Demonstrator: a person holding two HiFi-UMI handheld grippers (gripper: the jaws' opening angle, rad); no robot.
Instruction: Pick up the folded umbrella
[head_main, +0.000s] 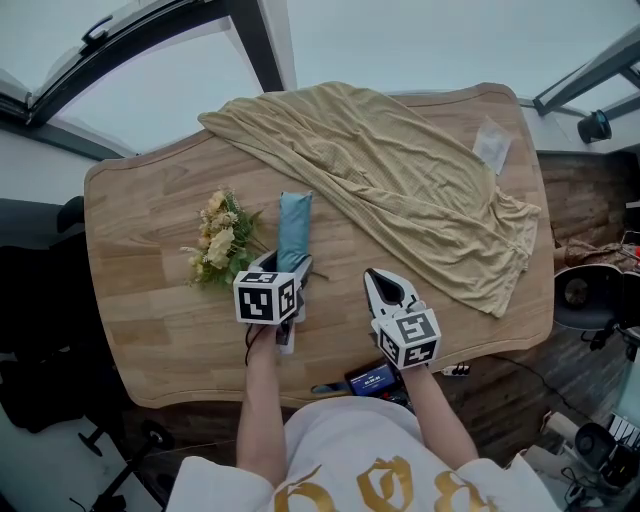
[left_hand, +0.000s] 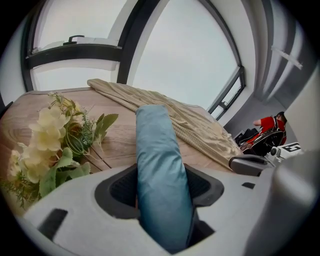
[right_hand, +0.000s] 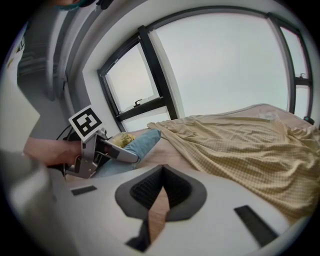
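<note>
Left claw (left_hand: 165, 189), seemingly tight on folded umbrella (left_hand: 155, 142)

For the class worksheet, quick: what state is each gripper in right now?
Left gripper: closed on the folded teal fabric umbrella.
Right gripper: closed, empty.

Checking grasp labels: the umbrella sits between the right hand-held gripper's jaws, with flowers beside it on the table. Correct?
No. The umbrella sits between the left hand-held gripper's jaws, as the left gripper view shows; the right hand-held gripper's are empty. Flowers do lie beside it on the table.
</note>
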